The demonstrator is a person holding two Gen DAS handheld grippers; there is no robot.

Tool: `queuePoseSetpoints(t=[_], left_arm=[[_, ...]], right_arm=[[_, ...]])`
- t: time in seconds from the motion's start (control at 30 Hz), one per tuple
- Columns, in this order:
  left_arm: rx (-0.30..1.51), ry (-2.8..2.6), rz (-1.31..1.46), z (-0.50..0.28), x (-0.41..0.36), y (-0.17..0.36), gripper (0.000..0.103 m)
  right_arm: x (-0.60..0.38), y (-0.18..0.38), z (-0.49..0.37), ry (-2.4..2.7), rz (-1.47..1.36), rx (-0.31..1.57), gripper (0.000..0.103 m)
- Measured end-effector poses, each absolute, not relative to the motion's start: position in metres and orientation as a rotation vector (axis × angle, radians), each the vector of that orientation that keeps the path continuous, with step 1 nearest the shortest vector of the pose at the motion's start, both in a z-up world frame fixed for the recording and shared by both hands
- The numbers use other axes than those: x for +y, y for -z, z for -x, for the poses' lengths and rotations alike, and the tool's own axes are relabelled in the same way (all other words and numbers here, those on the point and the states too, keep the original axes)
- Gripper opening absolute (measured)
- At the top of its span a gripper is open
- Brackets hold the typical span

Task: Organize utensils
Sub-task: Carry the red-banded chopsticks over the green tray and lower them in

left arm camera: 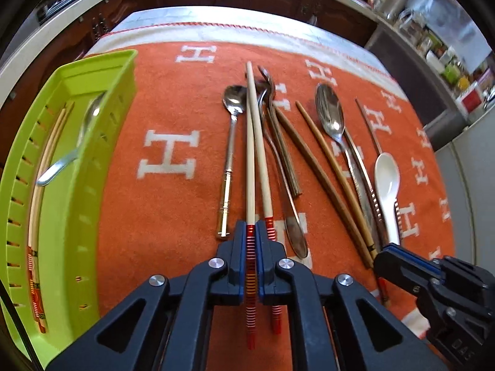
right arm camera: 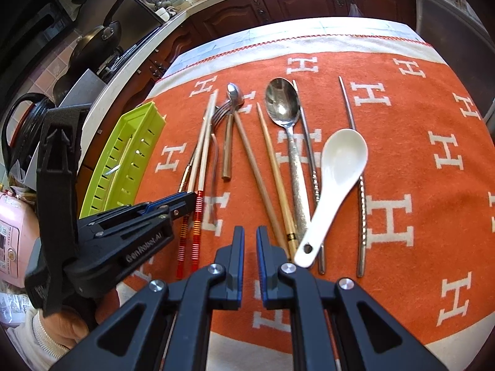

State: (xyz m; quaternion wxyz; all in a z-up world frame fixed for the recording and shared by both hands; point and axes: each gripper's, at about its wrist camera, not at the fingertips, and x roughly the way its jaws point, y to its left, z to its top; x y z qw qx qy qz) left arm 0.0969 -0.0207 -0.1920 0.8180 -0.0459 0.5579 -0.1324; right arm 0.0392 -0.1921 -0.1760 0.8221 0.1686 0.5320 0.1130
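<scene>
The left gripper (left arm camera: 251,232) is clamped on one red-banded bamboo chopstick (left arm camera: 250,160), pinching it at the striped end between the blue pads; its twin chopstick (left arm camera: 261,154) runs just beside it, outside the right pad and crossing it near the far tip. Both lie on the orange blanket (left arm camera: 173,216) patterned with white H letters. To the left stands a lime-green slotted tray (left arm camera: 92,160) already holding a metal spoon (left arm camera: 74,148) and a pair of chopsticks (left arm camera: 40,216) along its far wall.

Just left of the held chopstick lies a small silver teaspoon (left arm camera: 230,142). To its right is a tangle of a fork (right arm camera: 221,114) and another spoon (right arm camera: 235,94), then two brown wooden chopsticks (right arm camera: 266,160) splayed apart, a large steel spoon (right arm camera: 286,117), a pair of metal chopsticks (right arm camera: 355,160) spread well apart, and a white ceramic soup spoon (right arm camera: 334,179) resting between them, its handle touching the steel spoon's handle.

The right gripper (right arm camera: 250,235) hovers low over the blanket with its jaws slightly parted and nothing between them, near the ends of the wooden chopsticks
</scene>
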Motion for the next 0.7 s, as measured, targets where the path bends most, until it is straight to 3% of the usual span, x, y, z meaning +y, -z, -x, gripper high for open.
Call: queuePoseSetpoints(t=[0.43, 0.7], left_arm=[[1.007, 0.215, 0.164, -0.086, 0.069, 0.117, 0.003], [1.012, 0.036, 0.063, -0.096, 0.131, 0.127, 0.003]], right_arm=[[-0.151, 0.168, -0.071, -0.278, -0.350, 1.137, 0.009], [-0.135, 0.180, -0.099, -0.187, -0.291, 1.144, 0.010]])
